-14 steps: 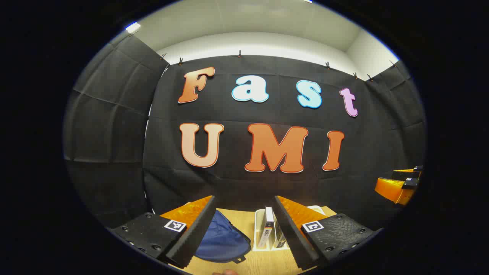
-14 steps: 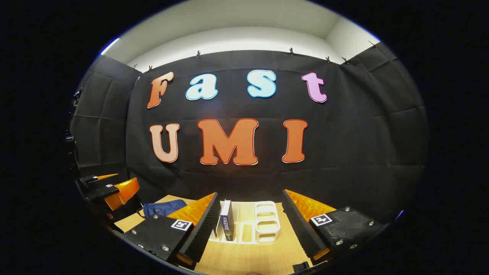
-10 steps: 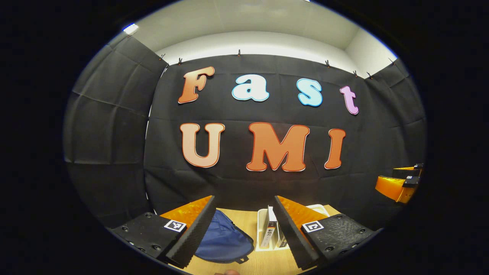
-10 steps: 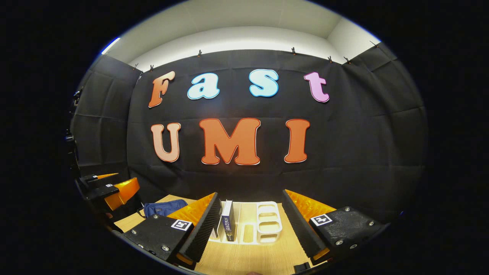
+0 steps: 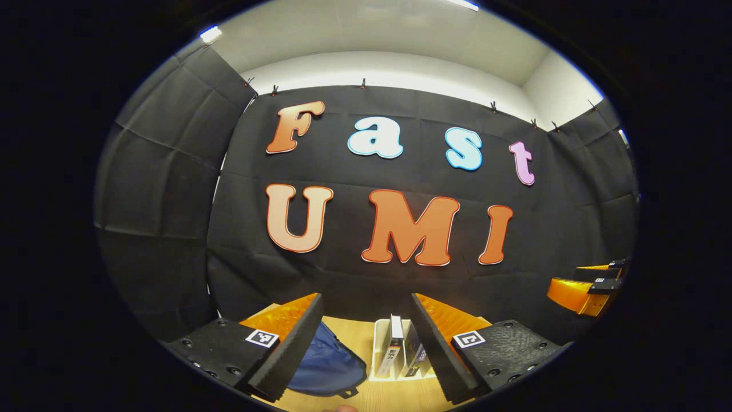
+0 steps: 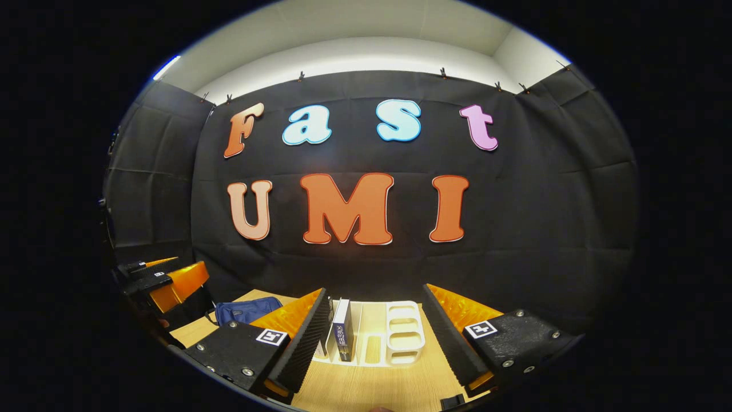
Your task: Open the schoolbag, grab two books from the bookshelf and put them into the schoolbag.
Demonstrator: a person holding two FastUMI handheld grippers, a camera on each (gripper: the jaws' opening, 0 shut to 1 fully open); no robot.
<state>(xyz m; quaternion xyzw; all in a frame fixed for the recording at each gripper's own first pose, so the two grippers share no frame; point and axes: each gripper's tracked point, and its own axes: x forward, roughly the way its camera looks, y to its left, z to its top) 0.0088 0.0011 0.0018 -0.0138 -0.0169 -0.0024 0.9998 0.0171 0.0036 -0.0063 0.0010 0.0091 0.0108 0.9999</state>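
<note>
Left gripper view: I see the wooden table [image 5: 354,335] low ahead of my left gripper [image 5: 366,343], whose fingers stand wide apart and hold nothing. On it, between and just beyond the fingers toward the left one, lies the blue schoolbag [image 5: 329,366], flat and apparently closed. To its right, against the right finger, stands the white bookshelf [image 5: 378,349] with upright books [image 5: 394,352] in it. Far right at mid height I see the other gripper. Right gripper view: my right gripper [image 6: 374,337] is also spread wide and empty, the bookshelf [image 6: 403,335] directly ahead between its fingers, one dark book [image 6: 342,337] upright beside the left finger. The schoolbag [image 6: 246,312] lies well to the left, near the left gripper [image 6: 166,280].
</note>
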